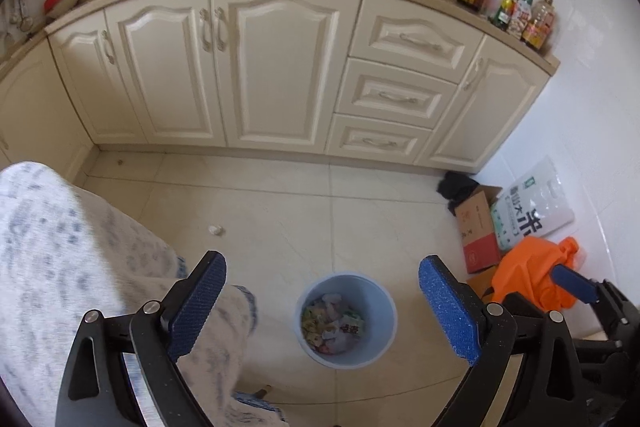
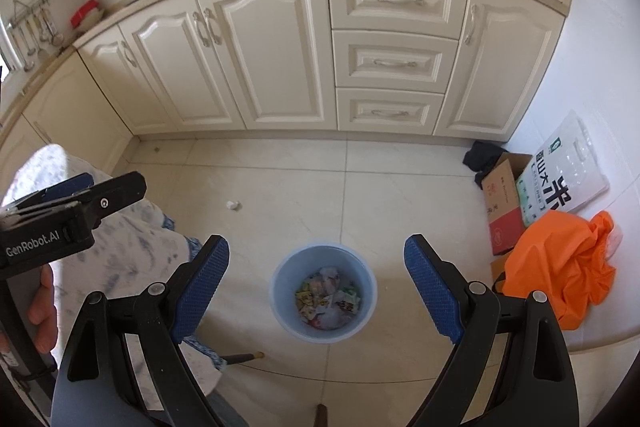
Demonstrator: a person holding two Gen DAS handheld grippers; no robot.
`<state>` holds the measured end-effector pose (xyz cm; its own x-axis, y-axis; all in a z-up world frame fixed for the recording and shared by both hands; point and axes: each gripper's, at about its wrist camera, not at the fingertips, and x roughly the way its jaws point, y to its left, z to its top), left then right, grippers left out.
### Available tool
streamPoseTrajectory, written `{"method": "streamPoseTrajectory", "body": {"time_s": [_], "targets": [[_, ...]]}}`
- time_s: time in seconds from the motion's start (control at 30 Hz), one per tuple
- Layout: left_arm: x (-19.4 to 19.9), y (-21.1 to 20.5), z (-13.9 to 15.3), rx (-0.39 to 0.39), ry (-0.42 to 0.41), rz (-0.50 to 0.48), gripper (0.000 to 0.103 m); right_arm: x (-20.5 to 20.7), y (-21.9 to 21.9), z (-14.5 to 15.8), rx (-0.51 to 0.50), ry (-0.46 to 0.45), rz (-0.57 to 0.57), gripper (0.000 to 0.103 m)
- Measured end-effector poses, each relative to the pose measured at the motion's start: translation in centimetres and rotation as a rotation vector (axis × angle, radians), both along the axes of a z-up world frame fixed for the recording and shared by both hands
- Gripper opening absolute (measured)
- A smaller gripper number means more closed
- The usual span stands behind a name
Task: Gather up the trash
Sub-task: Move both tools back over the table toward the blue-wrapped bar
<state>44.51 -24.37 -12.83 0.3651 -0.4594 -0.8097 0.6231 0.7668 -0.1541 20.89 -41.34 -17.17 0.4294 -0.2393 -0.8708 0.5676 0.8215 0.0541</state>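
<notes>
Both my left gripper and right gripper gape wide and empty above the wrapper-filled blue bin between my jaws — one crumpled paper wad remains ahead-left on the floor.

Right tongs agape, empty, above trash-filled blue bin.

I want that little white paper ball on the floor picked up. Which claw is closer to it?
Left, I think. The paper ball lies left of the bin, beside the left claw. The right claw hangs open above the bin, farther away.
</notes>
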Motion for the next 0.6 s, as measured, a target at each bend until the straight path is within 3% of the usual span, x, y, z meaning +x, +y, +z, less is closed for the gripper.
{"method": "streamPoseTrajectory", "body": {"time_s": [0.17,0.33,0.43,0.6], "targets": [[-1.7,5.0,3.1,0.031,-0.107,0.048,0.098,1.6,2.0,2.9,-0.019,-0.058,0.048,0.091],[-4.5,12.5,5.7,0.032,-0.209,0.142,0.1,4.7,6.0,5.1,-0.031,-0.115,0.153,0.093],[-6.6,17.9,6.6,0.01,-0.273,0.242,0.102,6.6,9.5,5.5,-0.042,-0.15,0.228,0.094],[-9.0,26.4,6.9,0.021,-0.3,0.366,0.102,10.2,16.2,5.1,-0.007,-0.162,0.376,0.094]]}}
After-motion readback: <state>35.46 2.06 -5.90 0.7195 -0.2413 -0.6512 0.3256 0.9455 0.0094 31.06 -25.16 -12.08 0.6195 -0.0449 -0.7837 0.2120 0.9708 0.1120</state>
